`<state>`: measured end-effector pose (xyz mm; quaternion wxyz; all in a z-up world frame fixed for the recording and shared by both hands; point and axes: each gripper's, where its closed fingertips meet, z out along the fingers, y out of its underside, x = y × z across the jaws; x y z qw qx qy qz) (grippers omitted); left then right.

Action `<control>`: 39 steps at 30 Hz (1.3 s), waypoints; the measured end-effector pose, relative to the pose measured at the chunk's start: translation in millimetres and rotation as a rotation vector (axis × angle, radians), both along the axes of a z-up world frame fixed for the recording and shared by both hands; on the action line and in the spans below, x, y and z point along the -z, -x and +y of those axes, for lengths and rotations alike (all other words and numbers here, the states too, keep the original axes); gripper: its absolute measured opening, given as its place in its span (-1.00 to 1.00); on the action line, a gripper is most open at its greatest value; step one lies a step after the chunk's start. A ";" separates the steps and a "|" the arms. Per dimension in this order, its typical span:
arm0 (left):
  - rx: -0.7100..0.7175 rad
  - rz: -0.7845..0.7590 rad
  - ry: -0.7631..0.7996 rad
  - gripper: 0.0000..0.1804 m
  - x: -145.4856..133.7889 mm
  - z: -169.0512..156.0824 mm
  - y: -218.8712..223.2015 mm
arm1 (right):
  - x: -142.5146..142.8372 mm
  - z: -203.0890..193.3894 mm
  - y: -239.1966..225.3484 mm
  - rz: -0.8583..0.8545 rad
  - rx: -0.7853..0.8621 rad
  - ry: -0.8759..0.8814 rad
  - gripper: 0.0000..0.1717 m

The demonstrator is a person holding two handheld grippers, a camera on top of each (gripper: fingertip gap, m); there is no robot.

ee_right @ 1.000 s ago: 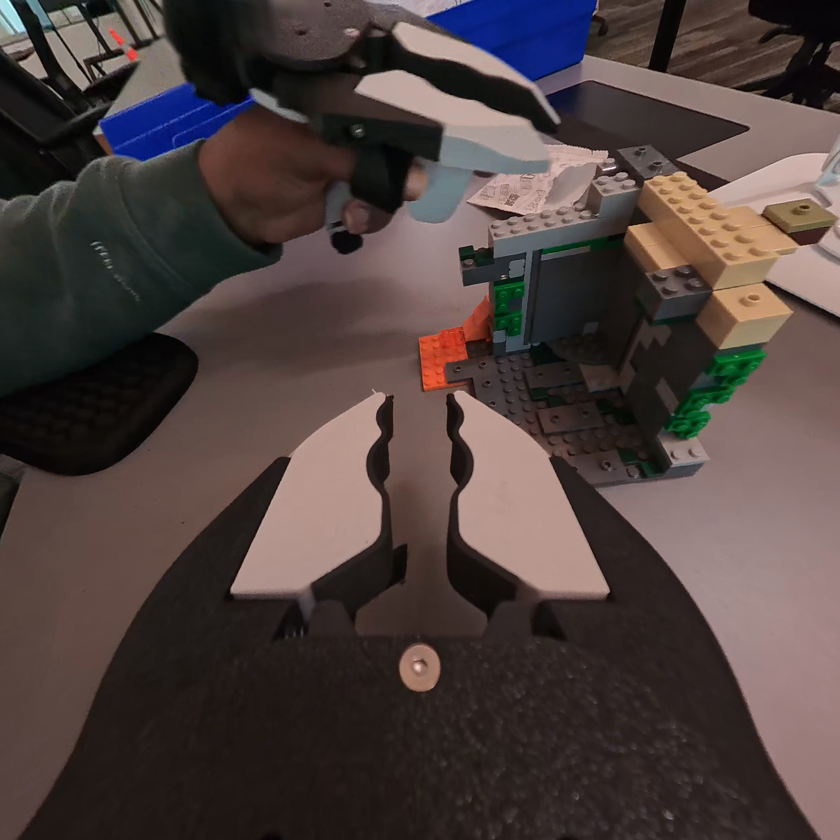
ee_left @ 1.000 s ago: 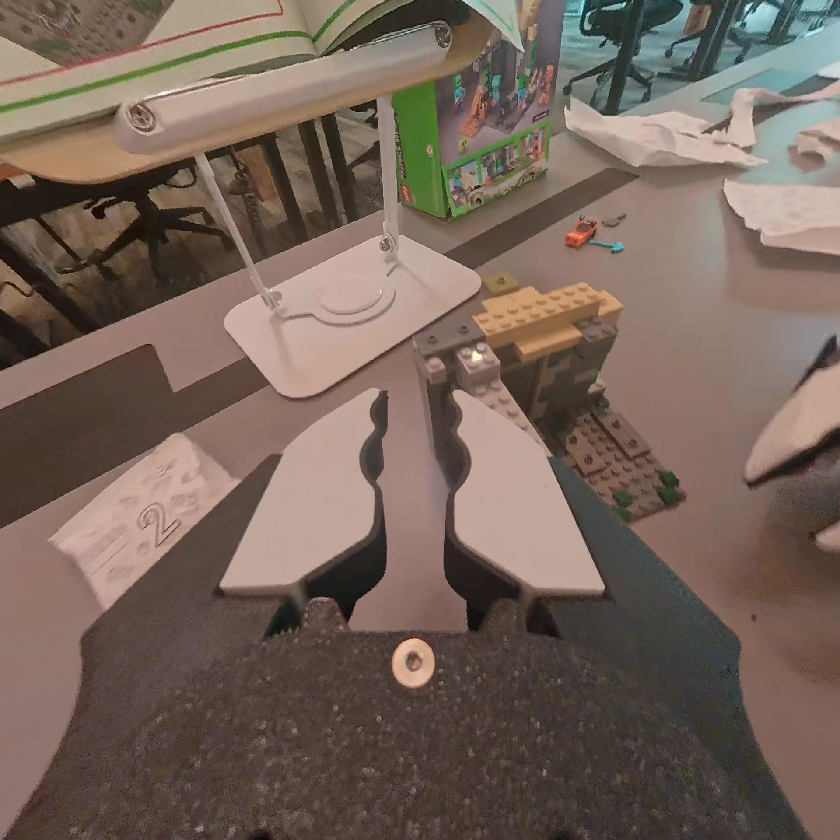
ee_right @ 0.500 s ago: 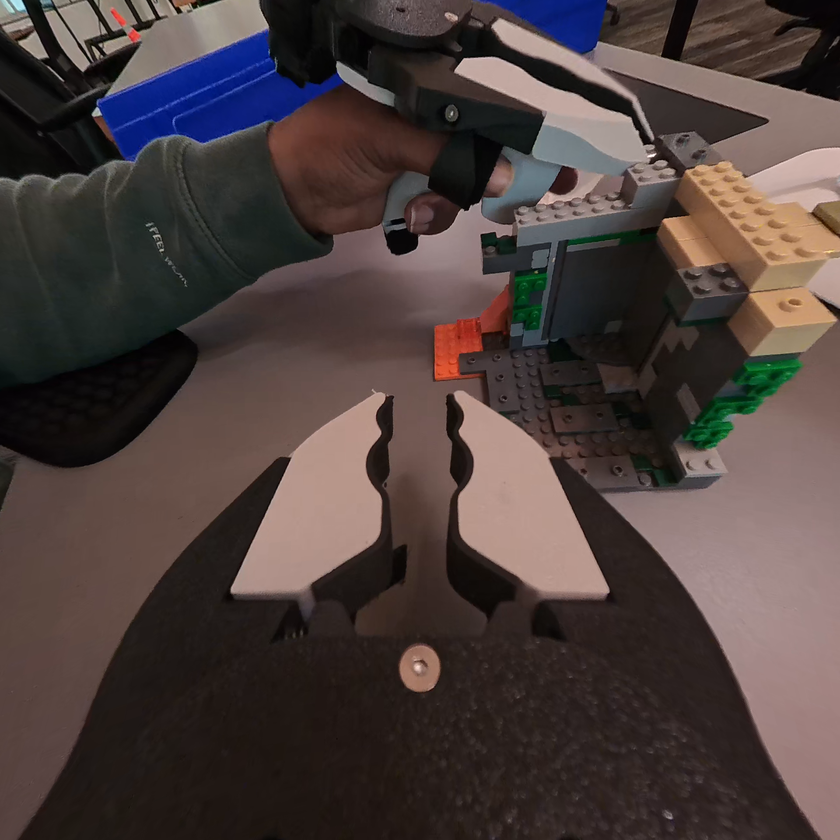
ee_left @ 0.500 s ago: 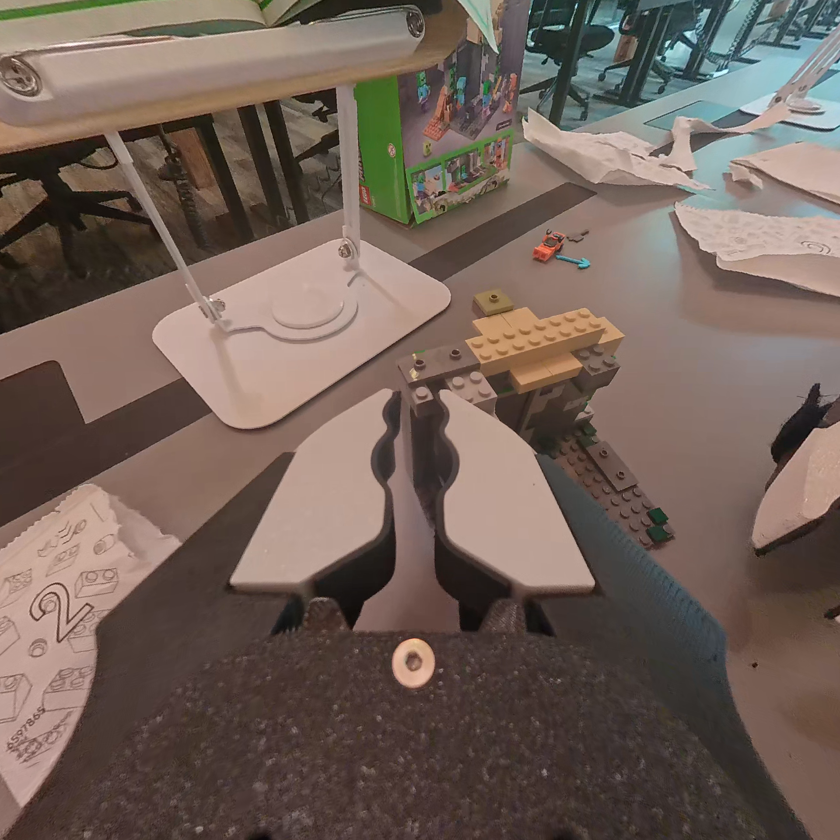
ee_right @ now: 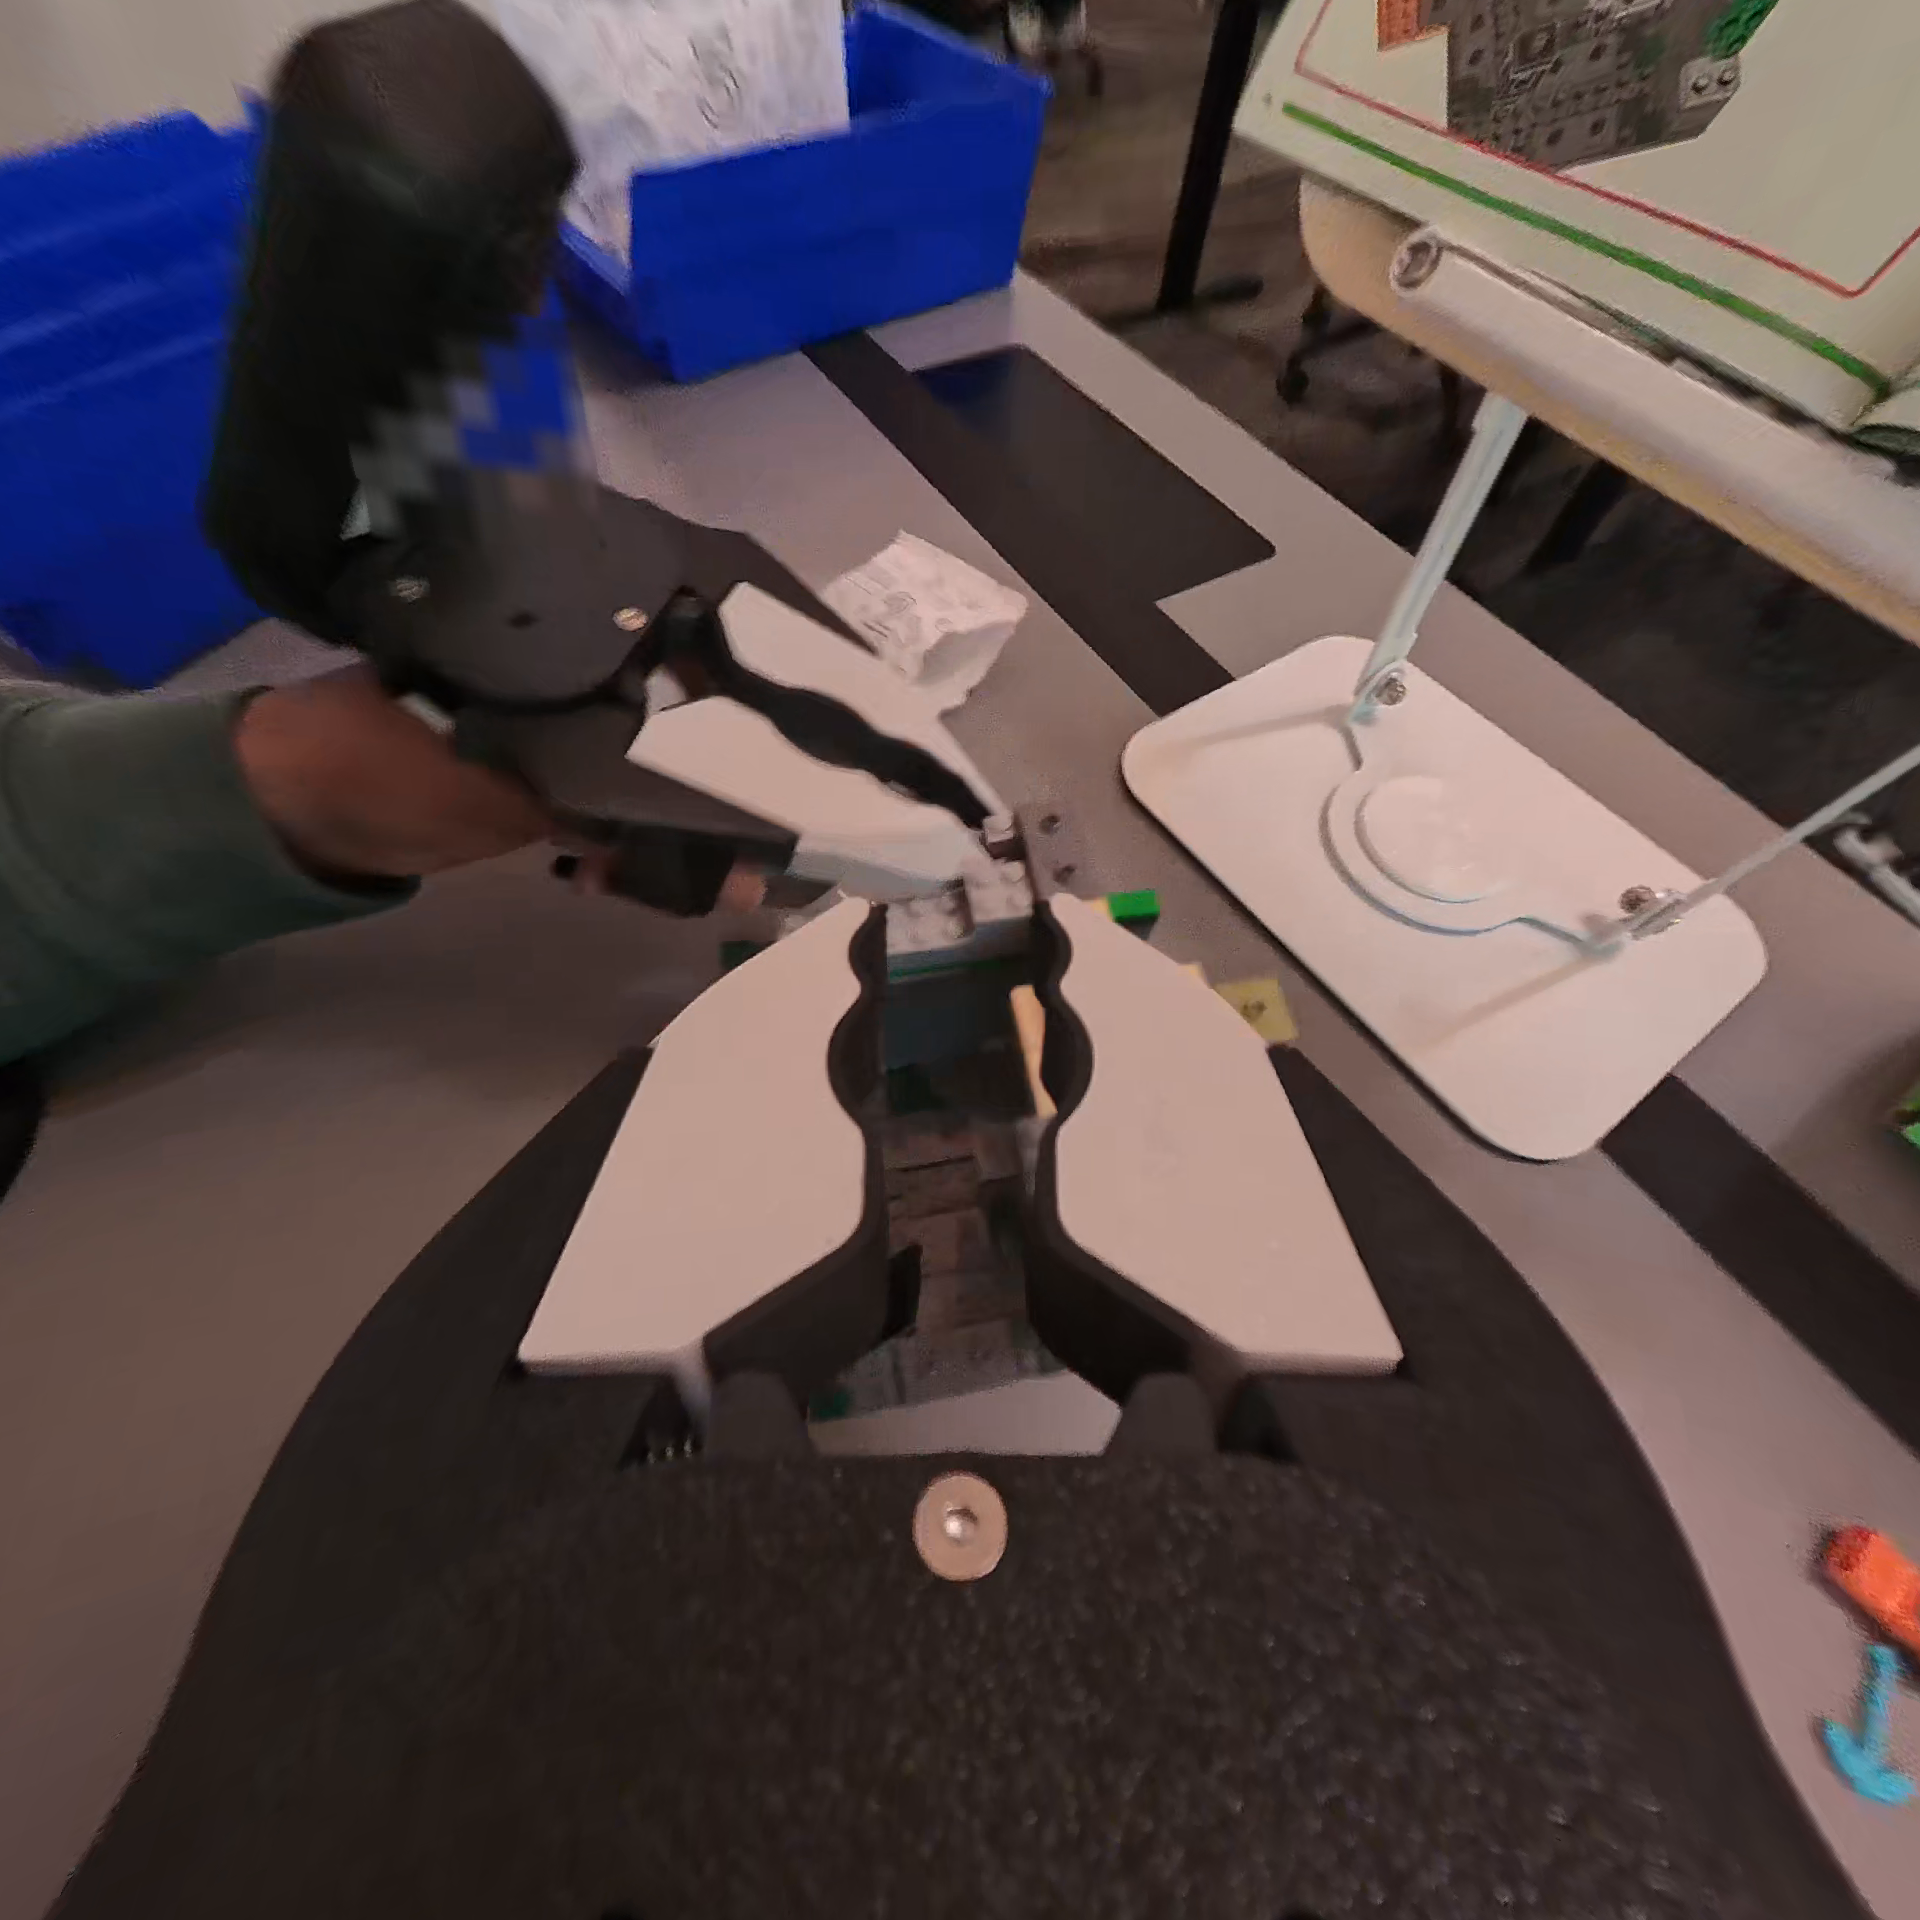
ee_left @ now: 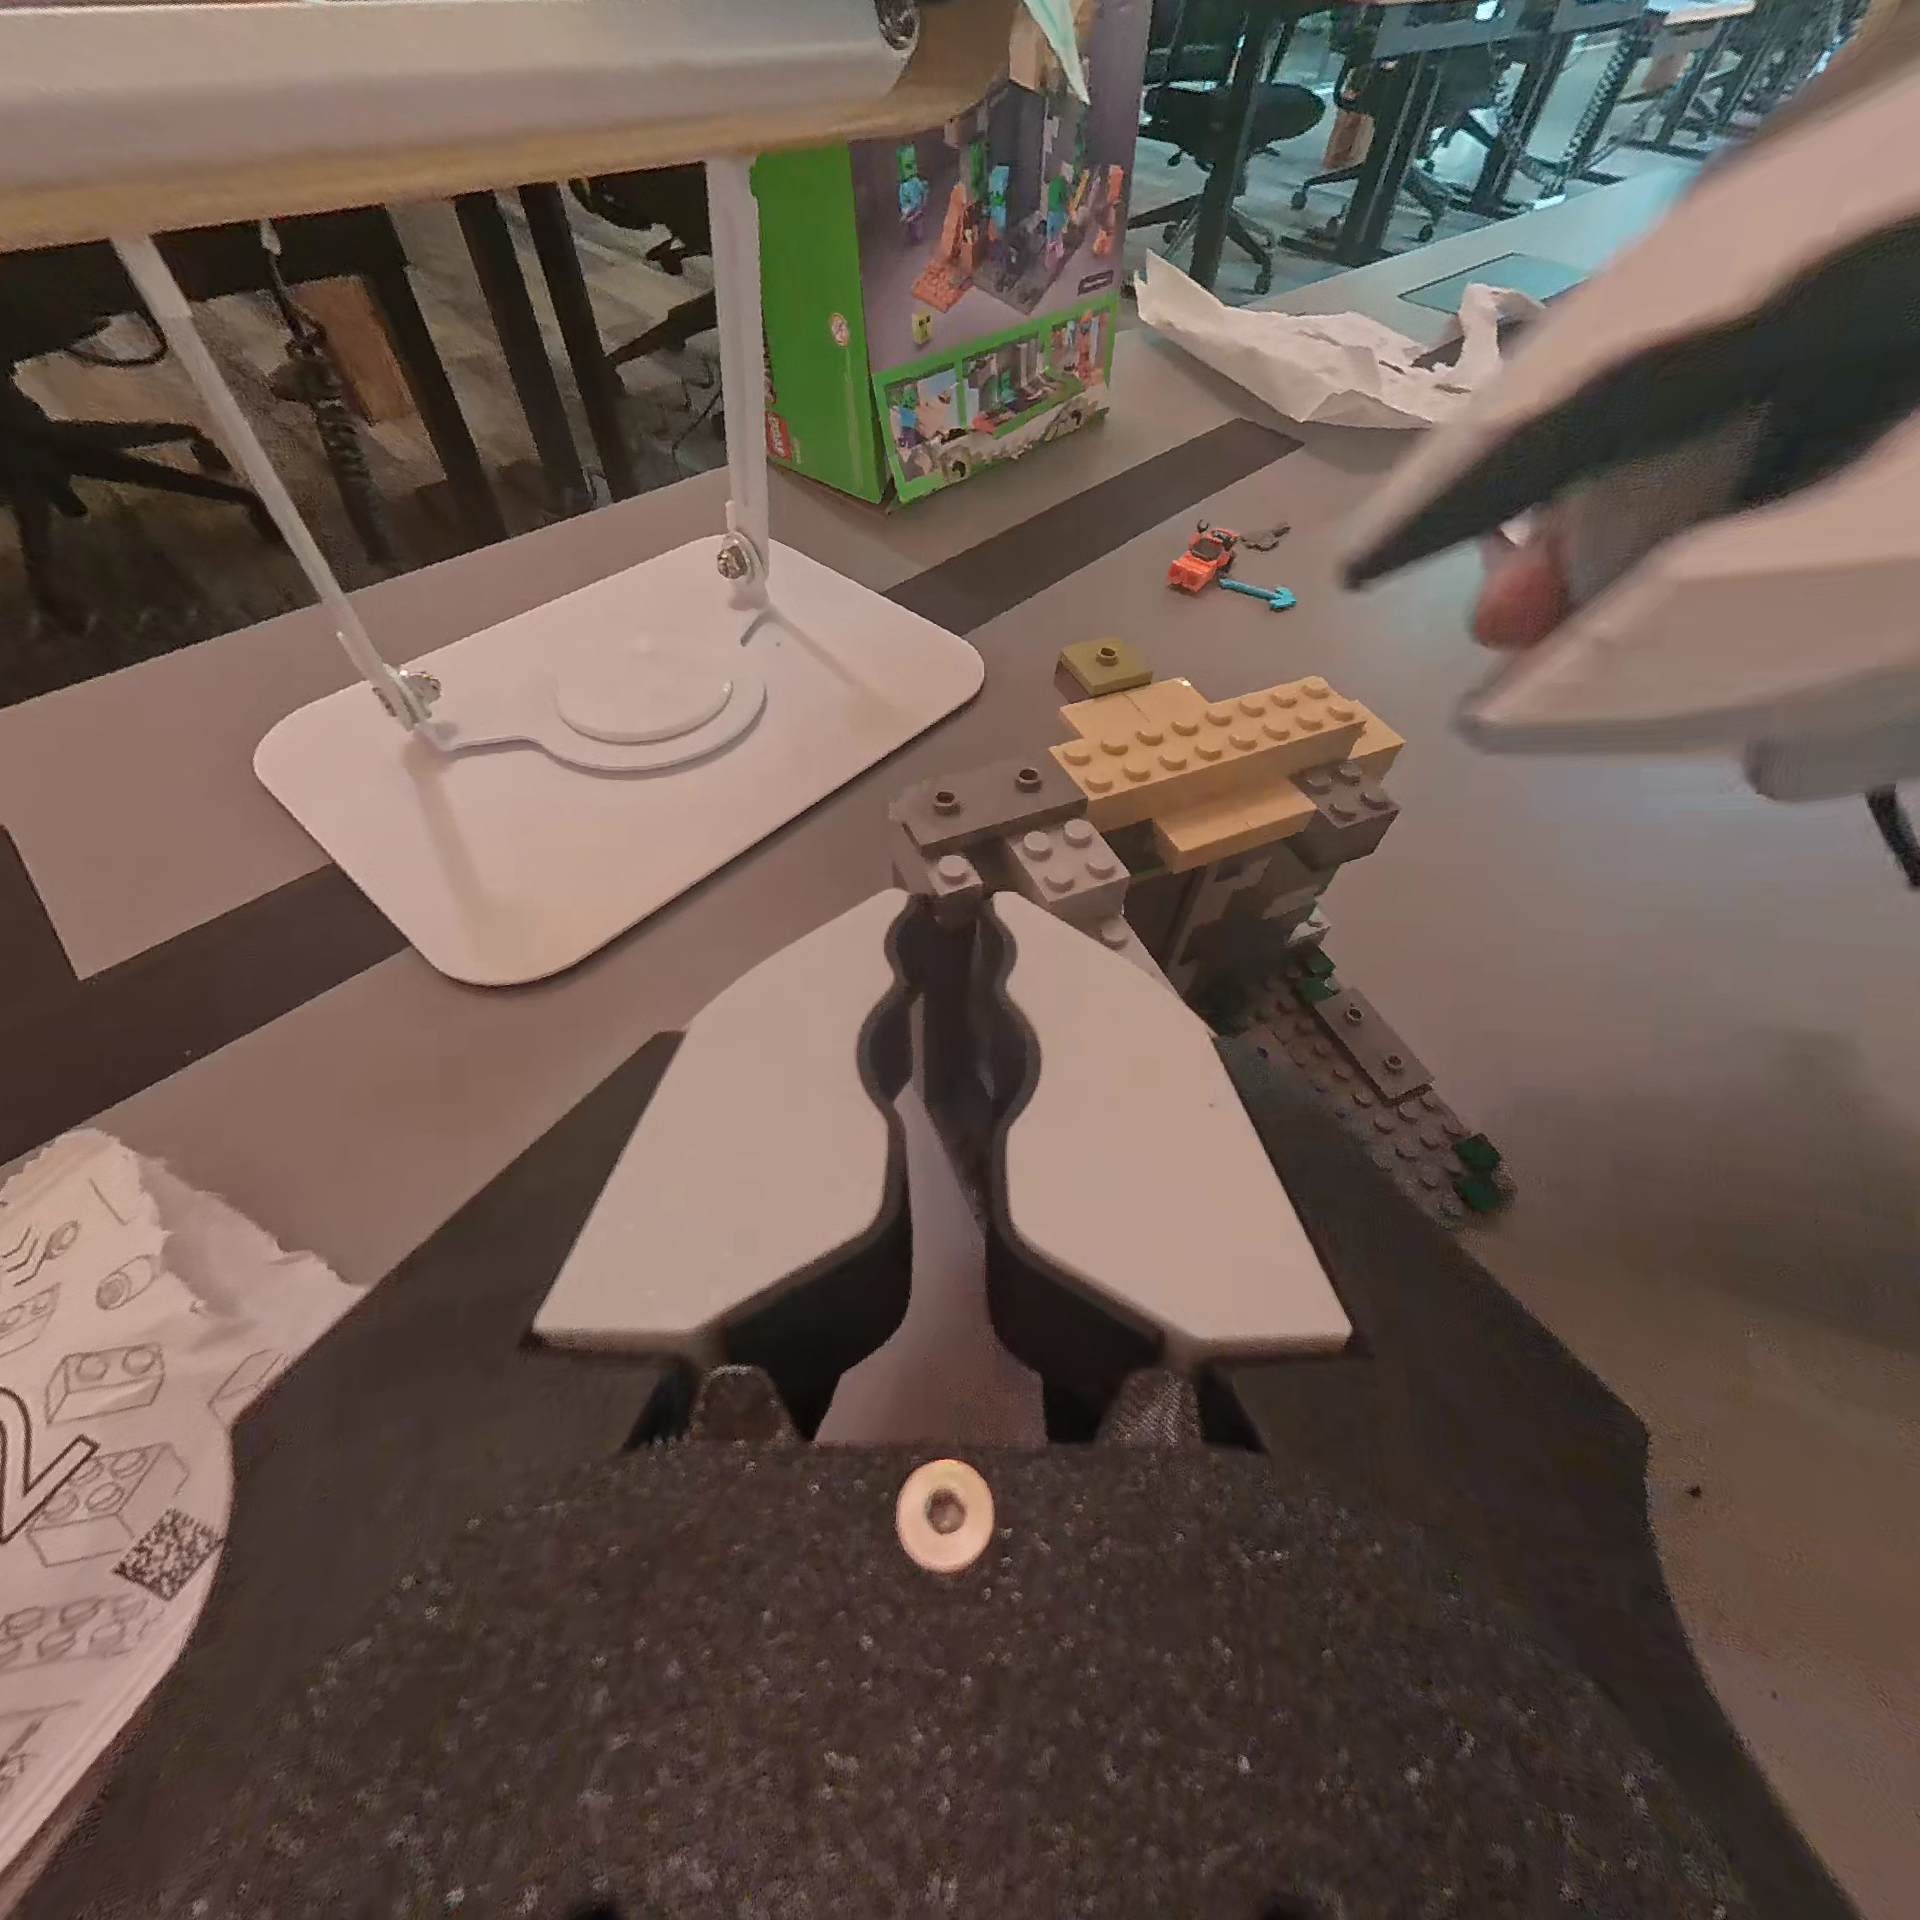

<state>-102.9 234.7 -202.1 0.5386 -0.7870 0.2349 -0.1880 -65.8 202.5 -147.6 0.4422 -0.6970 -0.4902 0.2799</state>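
Each gripper (ee_left: 951, 920) has two pale grey, flat fingers (ee_left: 769, 1132) with wavy black inner pads, set in a black, grainy, wing-shaped body. Below the fingers sits a silver screw (ee_left: 943, 1512). The person's left arm wears a grey-green sleeve (ee_right: 114, 831).

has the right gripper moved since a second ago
Yes. The right gripper has swung in over the brick model, which now sits between its fingers; earlier the model stood ahead and to the right of them.

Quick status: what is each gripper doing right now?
Left gripper: shut on small grey brick at the brick model's top corner.
Right gripper: open, straddling the model.
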 end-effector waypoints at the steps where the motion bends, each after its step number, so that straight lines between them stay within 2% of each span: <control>1: 0.004 0.006 -0.009 -0.90 0.1 0.2 -0.7 | 1.1 9.2 6.0 -0.057 0.008 0.004 -0.69; 8: -0.017 0.047 -0.028 -0.91 0.4 1.3 -1.7 | 35.9 37.7 33.3 -0.470 -0.033 0.043 -0.63; 10: -0.016 0.049 -0.030 -0.91 0.6 0.6 -1.4 | 45.2 41.9 33.8 -0.551 -0.034 0.063 -0.68; 17: -0.018 0.066 -0.045 -0.92 0.8 -1.3 2.0 | 52.2 40.1 36.5 -0.636 -0.150 0.225 -0.81; 21: -0.024 0.059 -0.036 -0.92 1.0 -1.6 2.0 | 52.1 39.3 36.5 -0.610 -0.176 0.254 -0.82; 26: -0.026 0.050 -0.019 -0.92 1.7 -2.4 1.2 | 48.9 37.1 36.6 -0.446 -0.191 0.401 -0.82; 29: -0.028 0.047 -0.014 -0.92 1.8 -2.5 1.2 | 31.9 34.2 39.3 -0.310 -0.230 0.489 -0.82; 33: -0.025 0.032 -0.008 -0.92 1.4 -2.3 0.8 | 3.8 35.9 40.7 -0.224 -0.249 0.467 -0.82; 39: 0.010 0.029 -0.013 -0.90 -1.1 -6.0 1.6 | 1.9 27.1 26.9 -0.169 -0.222 0.386 -0.82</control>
